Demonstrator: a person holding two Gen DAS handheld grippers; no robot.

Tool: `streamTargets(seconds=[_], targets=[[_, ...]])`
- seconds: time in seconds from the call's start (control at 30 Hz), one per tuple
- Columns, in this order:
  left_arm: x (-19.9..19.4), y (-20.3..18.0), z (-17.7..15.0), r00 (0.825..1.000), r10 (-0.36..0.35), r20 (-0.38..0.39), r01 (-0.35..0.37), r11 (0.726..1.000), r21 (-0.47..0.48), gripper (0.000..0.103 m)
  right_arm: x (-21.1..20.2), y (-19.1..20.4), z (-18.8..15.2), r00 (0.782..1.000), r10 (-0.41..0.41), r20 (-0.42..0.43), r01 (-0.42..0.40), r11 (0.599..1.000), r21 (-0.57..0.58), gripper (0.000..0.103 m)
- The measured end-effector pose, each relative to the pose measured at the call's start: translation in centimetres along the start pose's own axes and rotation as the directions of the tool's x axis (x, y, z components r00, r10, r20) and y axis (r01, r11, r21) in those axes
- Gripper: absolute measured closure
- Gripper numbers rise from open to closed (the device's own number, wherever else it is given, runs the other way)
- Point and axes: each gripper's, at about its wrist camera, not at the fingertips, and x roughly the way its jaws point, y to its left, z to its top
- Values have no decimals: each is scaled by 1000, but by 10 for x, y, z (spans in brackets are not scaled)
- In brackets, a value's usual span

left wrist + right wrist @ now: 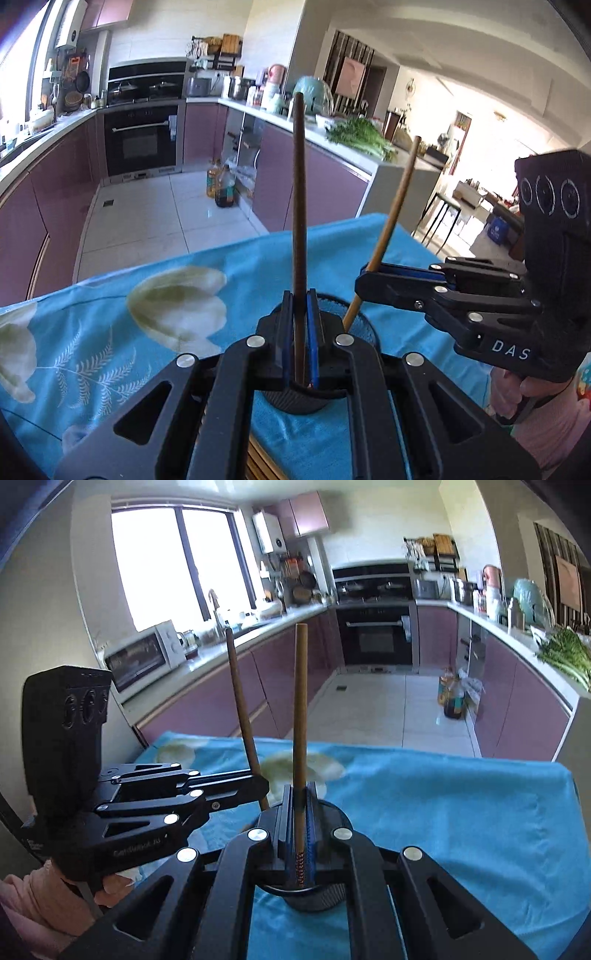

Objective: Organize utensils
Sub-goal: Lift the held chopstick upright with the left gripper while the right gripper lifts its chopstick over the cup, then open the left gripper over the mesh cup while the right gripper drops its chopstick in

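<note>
My left gripper [300, 306] is shut on a dark brown chopstick [298, 192] that stands upright, its lower end inside a black mesh utensil holder [364, 332] on the blue cloth. My right gripper [300, 801] is shut on a lighter brown chopstick [300, 709], also upright over the same holder [325, 897]. In the left wrist view the right gripper [364, 277] comes in from the right with the light chopstick [399, 206] tilted. In the right wrist view the left gripper [264, 781] comes in from the left with the dark chopstick [242, 709].
A table with a blue flowered cloth [155, 321] carries the holder; its far edge drops to the tiled kitchen floor [147, 221]. Purple cabinets, an oven [142, 142], oil bottles [221, 182] and greens on the counter [360, 138] lie beyond.
</note>
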Motion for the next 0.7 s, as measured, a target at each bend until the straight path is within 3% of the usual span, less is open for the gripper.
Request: streamTargets(seconds=[0.17, 0.3, 0.5, 0.6, 0.7], targets=[[18, 20, -13, 1000, 10, -30, -10, 1000, -1, 94, 13, -1, -1, 999, -18, -31, 19, 1000, 22, 97], [17, 34, -18, 999, 34, -9, -34, 999, -3, 88, 19, 0, 1, 999, -37, -25, 38, 998, 41, 94], [-15, 47, -25, 992, 106, 65, -105, 994, -13, 76, 9, 0, -1, 994, -102, 43, 99, 993, 62, 80], [-36, 57, -36, 985, 151, 88, -150, 989, -16, 68, -10, 8, -7, 991, -94, 93, 90, 995, 46, 77], [-49, 68, -50, 981, 180, 77, -179, 984, -19, 66, -26, 27, -17, 992, -54, 117, 56, 998, -15, 73]])
